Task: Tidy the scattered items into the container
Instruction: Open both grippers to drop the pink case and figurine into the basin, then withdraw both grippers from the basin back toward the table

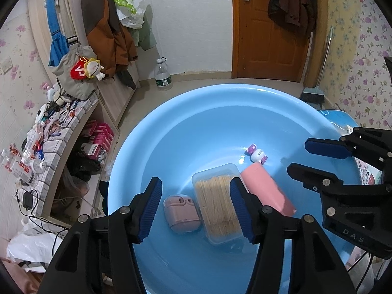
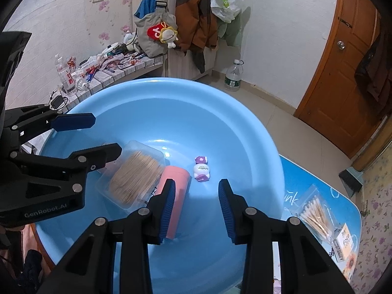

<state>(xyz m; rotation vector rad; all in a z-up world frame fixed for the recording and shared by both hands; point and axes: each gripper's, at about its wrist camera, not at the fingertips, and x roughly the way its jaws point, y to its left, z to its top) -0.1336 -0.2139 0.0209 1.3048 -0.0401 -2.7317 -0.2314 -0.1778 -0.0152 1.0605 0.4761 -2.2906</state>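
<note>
While both hand-held grippers point(image 1: 196, 208) point(image 2: 197, 208) hover released, pink roll point(image 2: 175, 196) lies in basin point(image 2: 171, 98).

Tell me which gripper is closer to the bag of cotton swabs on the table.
Right. The right gripper hangs open over the basin beside the bag of cotton swabs; the left gripper is across the basin.

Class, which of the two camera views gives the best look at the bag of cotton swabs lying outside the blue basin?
The right wrist view. The bag of cotton swabs lies in plain sight on the blue mat, beside the basin. In the left wrist view the right hand-held gripper covers that side, so the bag cannot be made out.
</note>
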